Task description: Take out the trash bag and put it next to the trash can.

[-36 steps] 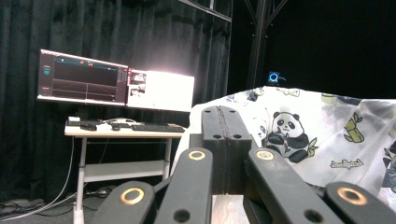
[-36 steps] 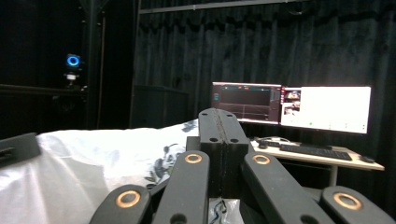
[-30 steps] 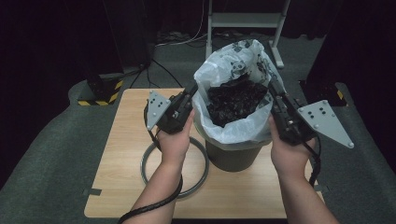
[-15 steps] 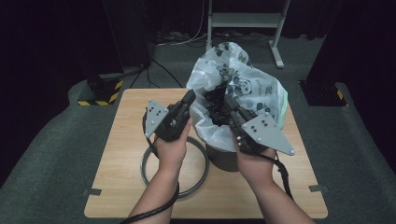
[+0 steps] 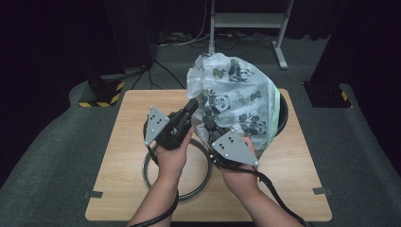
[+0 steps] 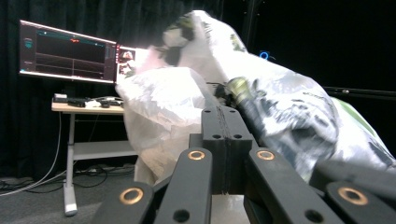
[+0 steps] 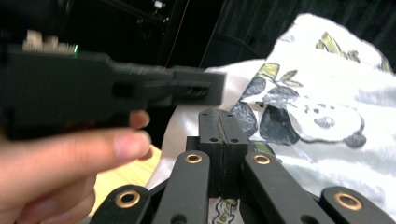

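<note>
Both grippers' fingers (image 5: 193,105) closed; side by side

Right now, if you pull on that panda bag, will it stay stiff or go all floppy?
Probably floppy: the panda bag is thin plastic, crumpled and folded over the dark bin. It likely feels light and slippery, since it bunches loosely beside the shut left gripper and right gripper. It may tear if yanked hard.

grey carpet floor (image 5: 56,156), black curtains, desk (image 6: 88,108) with lit monitor (image 6: 67,52).
</note>
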`<act>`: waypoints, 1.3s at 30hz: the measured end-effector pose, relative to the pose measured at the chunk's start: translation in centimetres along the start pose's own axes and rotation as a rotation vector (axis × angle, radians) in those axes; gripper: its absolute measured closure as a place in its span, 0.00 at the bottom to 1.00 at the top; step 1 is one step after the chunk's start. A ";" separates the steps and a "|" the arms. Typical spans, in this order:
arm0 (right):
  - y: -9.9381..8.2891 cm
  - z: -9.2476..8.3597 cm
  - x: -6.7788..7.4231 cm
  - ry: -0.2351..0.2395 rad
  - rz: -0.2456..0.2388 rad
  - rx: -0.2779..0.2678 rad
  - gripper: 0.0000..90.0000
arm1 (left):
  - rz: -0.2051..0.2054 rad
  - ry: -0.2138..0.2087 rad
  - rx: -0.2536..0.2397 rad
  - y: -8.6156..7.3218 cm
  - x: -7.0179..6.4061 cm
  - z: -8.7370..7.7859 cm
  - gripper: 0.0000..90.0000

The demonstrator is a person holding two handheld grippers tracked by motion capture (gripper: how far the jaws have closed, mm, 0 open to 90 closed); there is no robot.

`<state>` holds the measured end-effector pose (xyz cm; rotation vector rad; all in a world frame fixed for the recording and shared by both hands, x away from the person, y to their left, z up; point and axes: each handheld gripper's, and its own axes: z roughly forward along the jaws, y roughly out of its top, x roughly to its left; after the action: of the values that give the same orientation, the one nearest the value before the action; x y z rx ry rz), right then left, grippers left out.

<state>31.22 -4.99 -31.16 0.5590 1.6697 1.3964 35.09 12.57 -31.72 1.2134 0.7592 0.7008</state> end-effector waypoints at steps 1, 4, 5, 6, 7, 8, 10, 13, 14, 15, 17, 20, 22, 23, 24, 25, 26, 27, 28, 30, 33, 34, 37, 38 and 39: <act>-0.5 0.1 0.3 0.005 -0.004 0.013 1.00 | 0.006 -0.010 0.004 0.0 -0.1 -0.1 0.99; -1.0 0.3 0.6 0.005 -0.005 0.030 1.00 | 0.000 -0.030 0.015 -0.1 -0.3 -0.1 0.98; -1.0 0.3 0.6 0.005 -0.005 0.030 1.00 | 0.000 -0.030 0.015 -0.1 -0.3 -0.1 0.96; -1.3 0.3 0.7 0.004 -0.009 0.037 1.00 | 0.004 -0.033 0.020 -0.1 -0.3 -0.1 0.92; -1.3 0.3 0.7 0.004 -0.009 0.037 1.00 | 0.004 -0.033 0.020 -0.1 -0.3 -0.1 0.87; -1.4 0.4 0.7 0.005 -0.009 0.039 1.00 | 0.008 -0.029 0.018 -0.1 -0.4 -0.3 0.81; -1.5 0.4 0.7 0.006 -0.008 0.039 1.00 | 0.000 -0.008 0.009 0.1 -0.3 -0.6 0.68; -1.5 0.4 0.7 0.007 -0.009 0.037 1.00 | 0.000 0.003 0.015 0.3 -0.4 -0.6 0.43; -1.5 0.4 0.7 0.008 -0.010 0.036 1.00 | 0.029 0.032 0.019 0.5 -0.7 -0.6 0.37; -1.5 0.4 0.7 0.008 -0.010 0.036 1.00 | 0.029 0.032 0.019 0.5 -0.7 -0.6 0.35; -1.6 0.4 0.6 0.011 -0.006 0.036 1.00 | 0.034 0.054 0.012 0.8 -0.7 -0.7 0.32; -1.6 0.4 0.7 0.011 -0.005 0.034 1.00 | -0.009 0.064 0.037 0.9 -0.1 -0.5 0.30; -1.7 0.4 0.7 0.011 -0.005 0.033 1.00 | -0.022 0.066 0.047 1.0 0.1 -0.4 0.30; -1.7 0.4 0.6 0.012 -0.007 0.034 1.00 | -0.035 0.071 0.059 1.0 0.3 -0.2 0.29; -1.7 0.4 0.6 0.013 -0.006 0.033 1.00 | -0.051 0.077 0.063 1.0 0.5 -0.2 0.28; -1.8 0.4 0.6 0.013 -0.004 0.035 1.00 | -0.063 0.093 0.046 1.0 0.7 -0.4 0.28; -1.8 0.4 0.6 0.014 -0.003 0.034 1.00 | -0.063 0.093 0.046 1.0 0.7 -0.4 0.27; -1.8 0.4 0.6 0.014 -0.003 0.034 1.00 | -0.061 0.100 0.036 1.0 0.8 -0.5 0.27; -1.8 0.4 0.6 0.014 -0.003 0.034 1.00 | -0.061 0.103 0.023 1.0 0.8 -0.7 0.27; -1.8 0.3 0.6 0.015 -0.004 0.033 1.00 | -0.070 0.102 0.035 0.8 1.0 -0.7 0.26; -1.8 0.3 0.7 0.016 -0.005 0.033 1.00 | -0.107 0.079 0.091 0.6 1.5 -0.1 0.25; -1.8 0.3 0.7 0.016 -0.005 0.033 1.00 | -0.107 0.079 0.091 0.6 1.5 -0.1 0.24; -1.8 0.3 0.7 0.017 -0.005 0.033 1.00 | -0.138 0.039 0.142 0.6 1.6 0.8 0.25; -1.8 0.3 0.7 0.017 -0.004 0.032 1.00 | -0.131 0.029 0.152 0.6 1.6 1.0 0.27; -1.9 0.3 0.7 0.017 -0.007 0.033 1.00 | -0.123 0.020 0.165 0.6 1.6 1.2 0.29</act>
<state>31.50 -4.80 -33.15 0.5608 1.7098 1.3744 36.90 13.30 -31.17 1.2980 0.9145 0.5586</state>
